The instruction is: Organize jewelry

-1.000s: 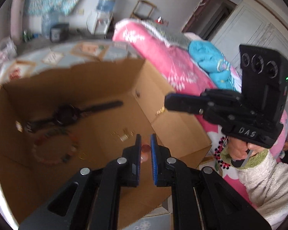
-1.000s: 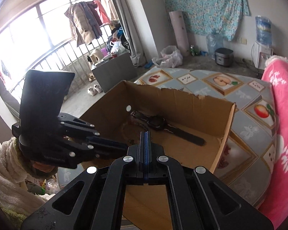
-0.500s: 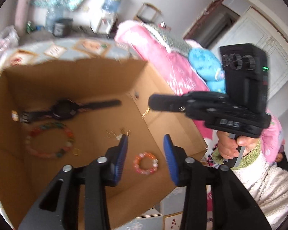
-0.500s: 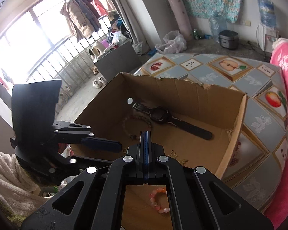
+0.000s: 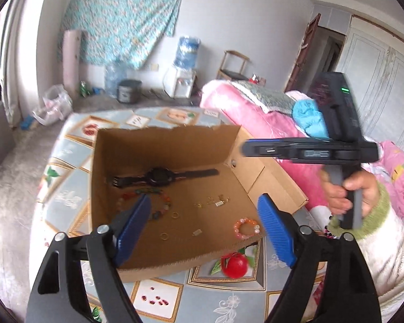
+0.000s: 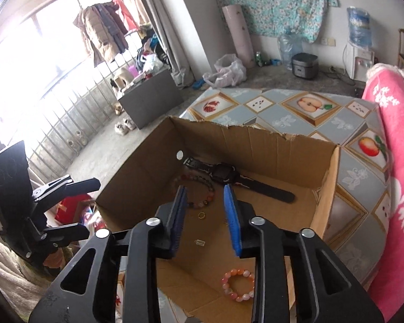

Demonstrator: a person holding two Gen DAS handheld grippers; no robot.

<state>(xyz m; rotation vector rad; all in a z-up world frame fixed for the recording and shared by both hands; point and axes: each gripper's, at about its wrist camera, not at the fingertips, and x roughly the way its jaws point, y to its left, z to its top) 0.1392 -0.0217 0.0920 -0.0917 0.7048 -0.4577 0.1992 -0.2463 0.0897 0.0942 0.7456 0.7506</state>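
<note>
An open cardboard box [image 5: 161,145] [image 6: 256,148] holds the jewelry. A black watch [image 5: 160,176] [image 6: 225,173] lies along its far wall. Just in front of it is a multi-colour bead bracelet [image 5: 165,207] [image 6: 210,191], partly hidden by my fingers. A pink bead bracelet [image 5: 237,228] [image 6: 225,285] rests loose on the floor near the front corner, with gold rings [image 5: 175,214] [image 6: 201,215] and small gold charms [image 5: 215,202] scattered nearby. My left gripper [image 5: 203,199] [image 6: 90,207] hangs above the box's near edge, its jaws opening wide with nothing between them. My right gripper [image 6: 204,188] [image 5: 246,149] hovers over the box, its jaws also opening and empty.
The box stands on a table with a fruit-patterned cloth [image 5: 229,296] [image 6: 282,102]. A pink blanket [image 5: 256,113] [image 6: 390,134] lies along the table's right side. A hand in a fleecy sleeve [image 5: 347,196] holds the right gripper. Floor clutter and a window sit beyond.
My left gripper opened and let go of the pink bracelet, which now lies on the box floor, then pulled back and up. My right gripper's jaws went from shut to parted.
</note>
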